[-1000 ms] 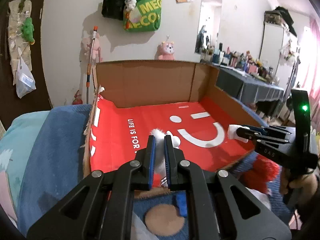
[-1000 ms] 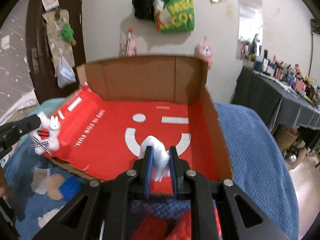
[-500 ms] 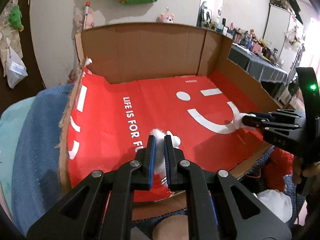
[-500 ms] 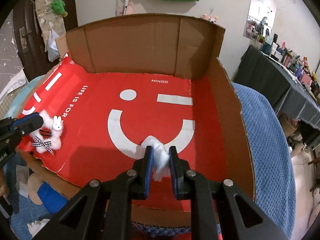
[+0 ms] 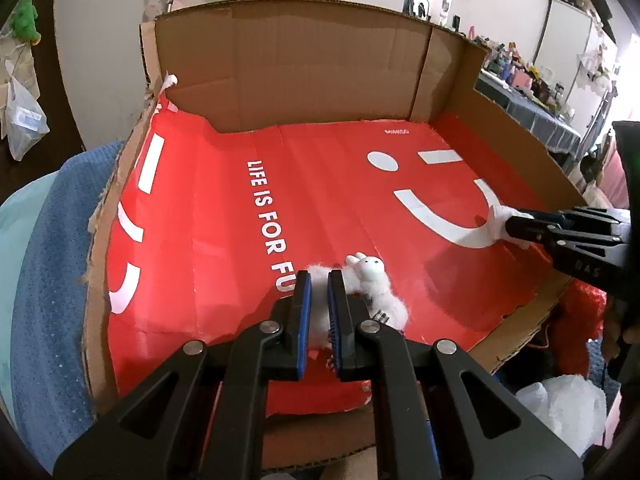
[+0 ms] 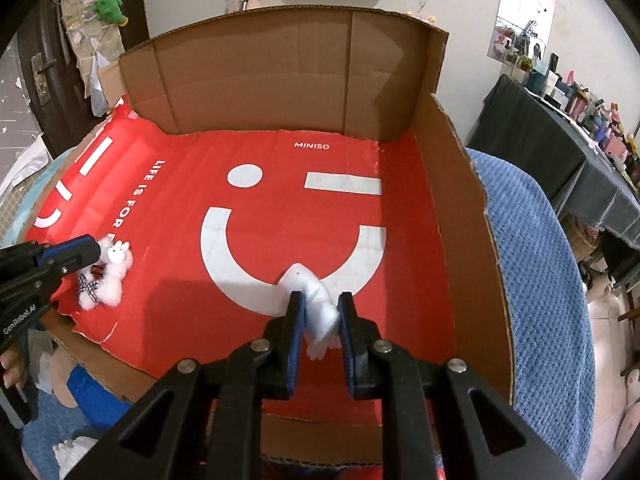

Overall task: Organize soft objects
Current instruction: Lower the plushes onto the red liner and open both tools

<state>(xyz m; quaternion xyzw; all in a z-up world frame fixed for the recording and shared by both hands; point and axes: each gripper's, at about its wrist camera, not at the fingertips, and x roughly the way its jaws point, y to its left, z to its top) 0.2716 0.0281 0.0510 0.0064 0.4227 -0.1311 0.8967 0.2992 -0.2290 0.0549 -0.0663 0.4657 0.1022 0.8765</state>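
White fluffy bunny toy (image 5: pixel 370 280) low over red liner (image 5: pixel 224 240) of cardboard box (image 5: pixel 300 68), near left edge, pinched by left tongs (image 5: pixel 319 276). Right tongs (image 6: pixel 320 300) pinch white soft piece (image 6: pixel 316 292) at liner's smile mark. Box sits on blue blanket (image 6: pixel 532 260).

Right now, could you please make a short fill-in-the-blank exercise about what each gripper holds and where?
1. The left gripper is shut on a fluffy white ____ toy.
2. The right gripper is shut on a plain ____ soft piece.
3. Both are over the cardboard box, whose floor is coloured ____.
4. Printed near the back wall is the word ____.

Missing words: rabbit; white; red; MINISO
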